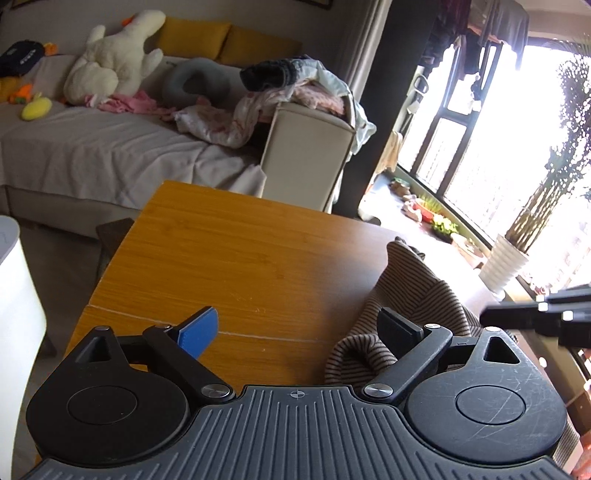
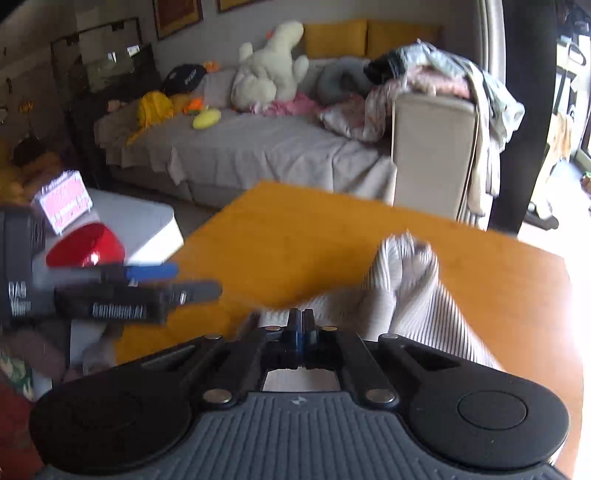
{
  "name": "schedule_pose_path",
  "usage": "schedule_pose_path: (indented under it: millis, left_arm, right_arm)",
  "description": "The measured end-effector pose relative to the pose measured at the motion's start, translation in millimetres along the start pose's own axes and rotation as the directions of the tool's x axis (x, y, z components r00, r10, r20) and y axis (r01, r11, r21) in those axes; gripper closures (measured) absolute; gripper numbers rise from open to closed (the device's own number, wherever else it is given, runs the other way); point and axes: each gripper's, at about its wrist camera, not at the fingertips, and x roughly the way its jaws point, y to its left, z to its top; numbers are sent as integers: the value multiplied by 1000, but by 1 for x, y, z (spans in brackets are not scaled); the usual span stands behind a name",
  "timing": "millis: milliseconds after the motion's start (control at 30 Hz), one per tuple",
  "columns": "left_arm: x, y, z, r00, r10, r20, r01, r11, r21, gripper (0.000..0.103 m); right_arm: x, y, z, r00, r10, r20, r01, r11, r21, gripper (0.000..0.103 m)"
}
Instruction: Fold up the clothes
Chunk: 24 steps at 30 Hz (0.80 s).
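While the left gripper (image 1: 299, 325) hangs spread wide over the wooden table (image 1: 221, 258) beside the rumpled striped garment (image 1: 410, 295), holding nothing, the right wrist view shows the right gripper (image 2: 302, 325) clenched at the garment's near edge.

A grey-covered sofa (image 1: 110, 147) stands beyond the far edge of the wooden surface (image 1: 229, 258). On it lie a white plush toy (image 1: 110, 59), two yellow cushions (image 1: 195, 33) along its back, a grey neck pillow (image 1: 195, 79) and a small yellow toy (image 1: 36, 108). A white vase (image 1: 504, 264) of tall stems stands by the bright window (image 1: 498, 129). A red bowl (image 2: 86, 245) sits on a white side table (image 2: 144, 221) off the surface's left edge.
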Motion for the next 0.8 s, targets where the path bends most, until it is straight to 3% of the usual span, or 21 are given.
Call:
schedule_pose_path:
  millis: [100,167,233,433,467,533,600,700,800]
  left_arm:
    - [-7,9,3,1000,-5,18,5,1000,-16,4]
    - [-7,10,2,1000,-12,10,13,1000,-14,4]
    - [-2,8,0,1000,-25,-2,25,1000,-13,4]
    - [14,-5,-8,997,-64,-44,65,998,16,2]
    - [16,-7,-8,997,-67,-48,68,997,18,2]
    - [16,-9,-8,997,-69,-46,70,997,21,2]
    - [13,-7,-6,998,-57,-36,58,998,17,1]
    - [7,-1,-2,999,-29,-17,29,1000,1,1]
    - [0,10,3,1000,4,9,-4,1000,-23,1]
  right_arm:
    - [9,-2,23,999,-30,-21,28,997,-75,98]
    - [15,-8,12,995,-43,-92,37,998,-57,71]
    - [11,-13,-15,985,-20,-170,19,1000,-11,61]
    - [4,-23,-101,938,24,-346,25,990,137,54]
    - [3,-18,-104,941,31,-337,10,993,119,63]
    - [-1,-6,-99,951,53,-305,-29,996,84,92]
    - [-4,-2,-73,967,95,-238,-81,994,68,95]
    - [-6,0,-18,997,60,-56,-61,998,-21,95]
    - [11,-3,37,995,58,84,-57,998,-9,96]
